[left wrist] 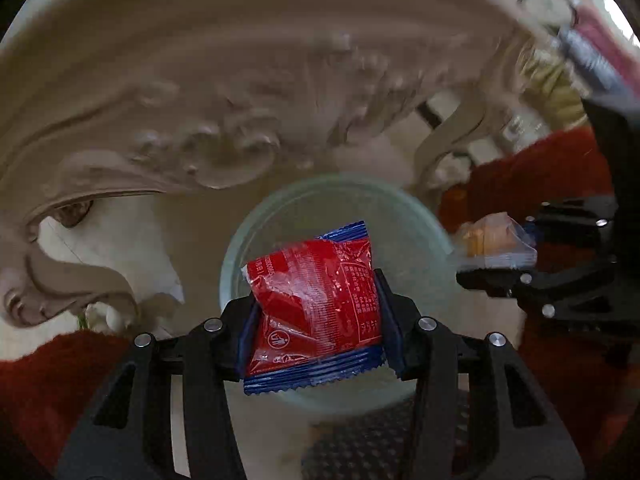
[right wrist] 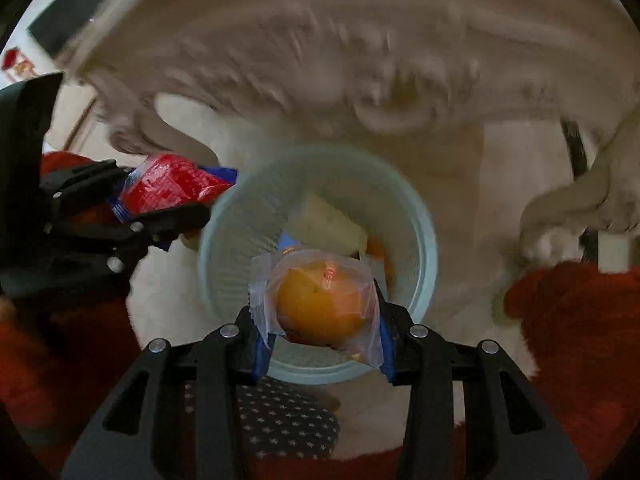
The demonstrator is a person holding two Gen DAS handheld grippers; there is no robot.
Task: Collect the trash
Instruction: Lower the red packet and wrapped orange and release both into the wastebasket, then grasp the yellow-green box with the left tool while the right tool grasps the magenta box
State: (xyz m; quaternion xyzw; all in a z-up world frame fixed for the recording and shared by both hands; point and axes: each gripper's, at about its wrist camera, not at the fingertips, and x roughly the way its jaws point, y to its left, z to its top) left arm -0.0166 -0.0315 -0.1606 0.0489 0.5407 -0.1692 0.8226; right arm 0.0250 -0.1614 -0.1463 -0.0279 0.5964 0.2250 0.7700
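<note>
My left gripper (left wrist: 316, 320) is shut on a red and blue snack packet (left wrist: 316, 308) and holds it above a pale blue round bin (left wrist: 420, 232). My right gripper (right wrist: 318, 316) is shut on a clear wrapper with an orange round item inside (right wrist: 316, 300), over the same bin (right wrist: 420, 236). The bin holds some trash, including a pale piece (right wrist: 328, 220). Each gripper shows in the other view: the right one (left wrist: 496, 258) at the right edge, the left one (right wrist: 168, 196) at the left.
A carved beige table (left wrist: 240, 80) stands close behind the bin, with its curved leg (right wrist: 580, 200) at the right. Red fabric (right wrist: 580, 320) lies on both sides. A star-patterned dark cloth (right wrist: 280, 420) is under the grippers. The floor is pale.
</note>
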